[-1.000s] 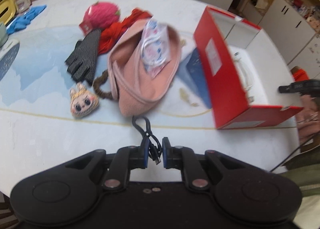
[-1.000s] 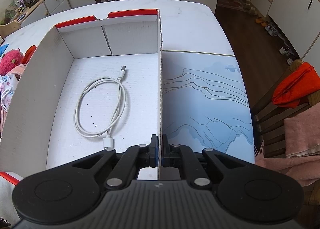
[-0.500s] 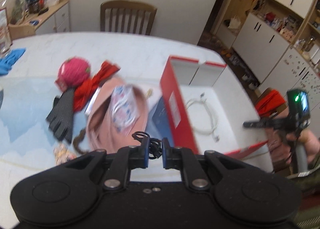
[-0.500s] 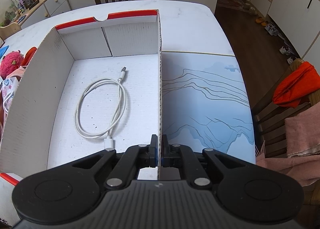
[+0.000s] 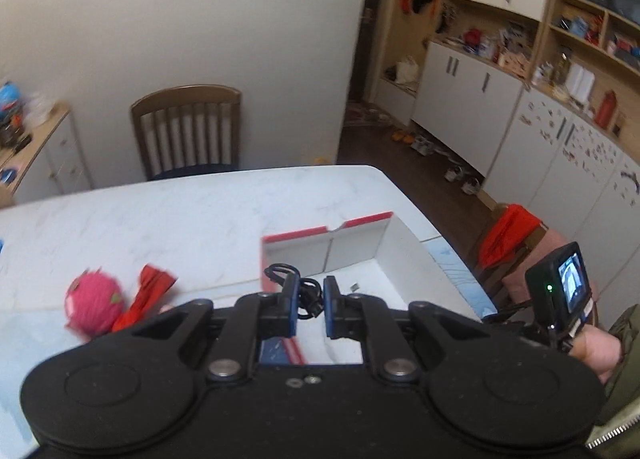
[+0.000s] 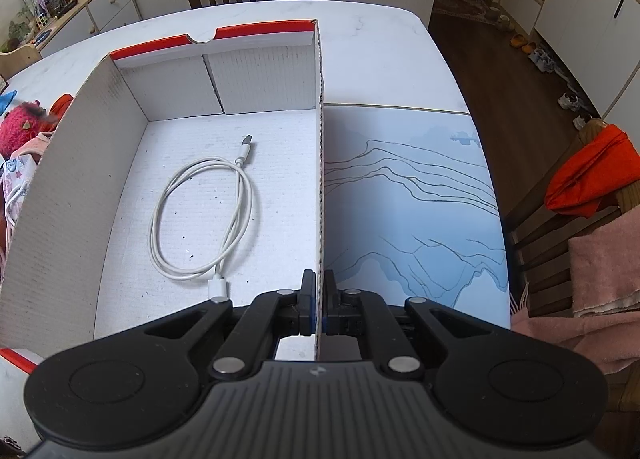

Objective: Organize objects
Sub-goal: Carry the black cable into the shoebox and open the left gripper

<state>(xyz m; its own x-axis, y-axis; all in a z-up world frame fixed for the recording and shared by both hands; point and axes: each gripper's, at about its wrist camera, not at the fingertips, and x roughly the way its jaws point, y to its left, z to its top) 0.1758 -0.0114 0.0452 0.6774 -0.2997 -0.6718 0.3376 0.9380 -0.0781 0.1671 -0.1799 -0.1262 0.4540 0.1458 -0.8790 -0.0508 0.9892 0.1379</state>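
My left gripper (image 5: 311, 301) is shut on a coiled black cable (image 5: 305, 291) and holds it in the air over the near left wall of the red-and-white box (image 5: 320, 251). My right gripper (image 6: 319, 299) is shut on the box's right wall (image 6: 320, 179) at its near end. In the right wrist view a coiled white cable (image 6: 200, 219) lies on the box floor. The box stands open on the white table (image 5: 180, 215).
A pink plush ball (image 5: 92, 305) and a red cloth (image 5: 148, 295) lie left of the box. A wooden chair (image 5: 188, 131) stands behind the table. A second chair with orange and pink cloth (image 6: 592, 179) stands at the right. A blue mat (image 6: 412, 195) lies right of the box.
My left gripper has lifted the black cable off the table and swung right and up, from in front of the pink hat to over the box. The right gripper has stayed clamped on the wall.
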